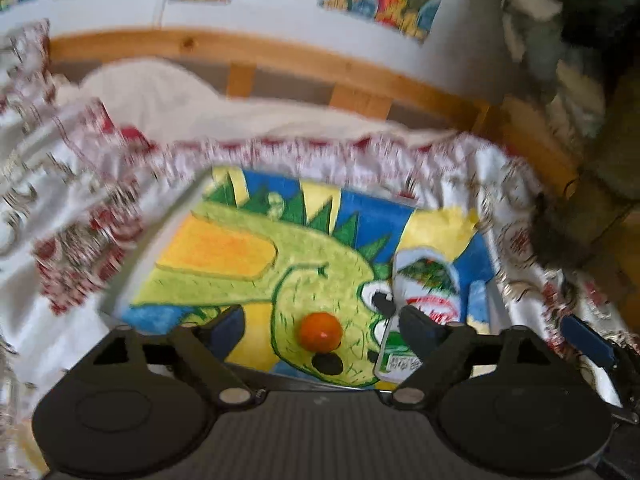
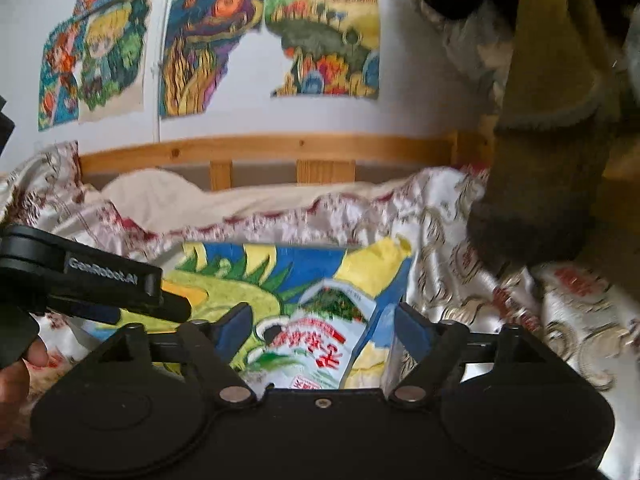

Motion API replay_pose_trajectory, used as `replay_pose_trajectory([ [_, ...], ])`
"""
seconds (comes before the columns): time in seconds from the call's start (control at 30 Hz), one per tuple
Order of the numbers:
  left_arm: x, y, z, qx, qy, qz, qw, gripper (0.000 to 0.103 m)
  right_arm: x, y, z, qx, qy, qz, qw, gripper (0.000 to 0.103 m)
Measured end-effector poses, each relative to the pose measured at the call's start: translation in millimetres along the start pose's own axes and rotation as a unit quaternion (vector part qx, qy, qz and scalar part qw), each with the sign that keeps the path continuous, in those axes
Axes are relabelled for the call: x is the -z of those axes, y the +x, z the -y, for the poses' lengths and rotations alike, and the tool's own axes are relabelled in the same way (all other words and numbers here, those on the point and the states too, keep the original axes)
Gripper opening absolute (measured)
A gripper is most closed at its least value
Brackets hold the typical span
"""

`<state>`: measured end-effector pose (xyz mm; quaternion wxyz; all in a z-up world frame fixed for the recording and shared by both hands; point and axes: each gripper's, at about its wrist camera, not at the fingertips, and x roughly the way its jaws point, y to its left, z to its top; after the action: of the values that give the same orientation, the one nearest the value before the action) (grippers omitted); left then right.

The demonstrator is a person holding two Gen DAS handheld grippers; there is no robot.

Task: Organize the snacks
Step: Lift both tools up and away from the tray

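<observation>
Snack packet (image 2: 320, 340) lies on the dinosaur drawing (image 1: 248, 256), orange ball (image 1: 321, 332) at 9 o'clock. Left gripper (image 1: 320, 320) and right gripper (image 2: 324, 320) are spread wide, empty. Next grasp should be centred before closing.

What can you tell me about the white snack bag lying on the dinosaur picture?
The snack bag is a flat white packet, shiny like plastic, with a green leafy picture near one end, red writing across the middle and a small printed label at the other end. It looks sealed and a bit crinkled. It lies flat on the colourful dinosaur drawing, near the dinosaur's eyes. The open right claw has the bag between its fingers, but nothing pinches it.
</observation>
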<state>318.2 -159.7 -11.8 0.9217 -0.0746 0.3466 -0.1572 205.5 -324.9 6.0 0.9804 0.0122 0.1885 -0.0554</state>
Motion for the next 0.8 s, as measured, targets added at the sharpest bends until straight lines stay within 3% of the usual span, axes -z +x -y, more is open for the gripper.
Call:
replay_pose_trajectory([
  [0.13,0,-44,-2,-0.014,0.012,0.053,0.9984,0.102,-11,-34,-4,0.009,0.002,0.032,0.999,0.094],
  [0.3,10,-95,-11,-0.019,0.028,0.092,0.9952,0.102,-19,-80,-10,0.01,0.015,0.072,0.997,0.101],
  [0.5,34,-153,-18,-0.013,0.032,0.137,0.99,0.102,-17,-138,-22,0.008,0.018,0.1,0.995,0.102],
  [0.8,73,-218,-27,0.001,0.039,0.156,0.9869,0.103,7,-214,-38,0.013,0.019,0.104,0.994,0.102],
])
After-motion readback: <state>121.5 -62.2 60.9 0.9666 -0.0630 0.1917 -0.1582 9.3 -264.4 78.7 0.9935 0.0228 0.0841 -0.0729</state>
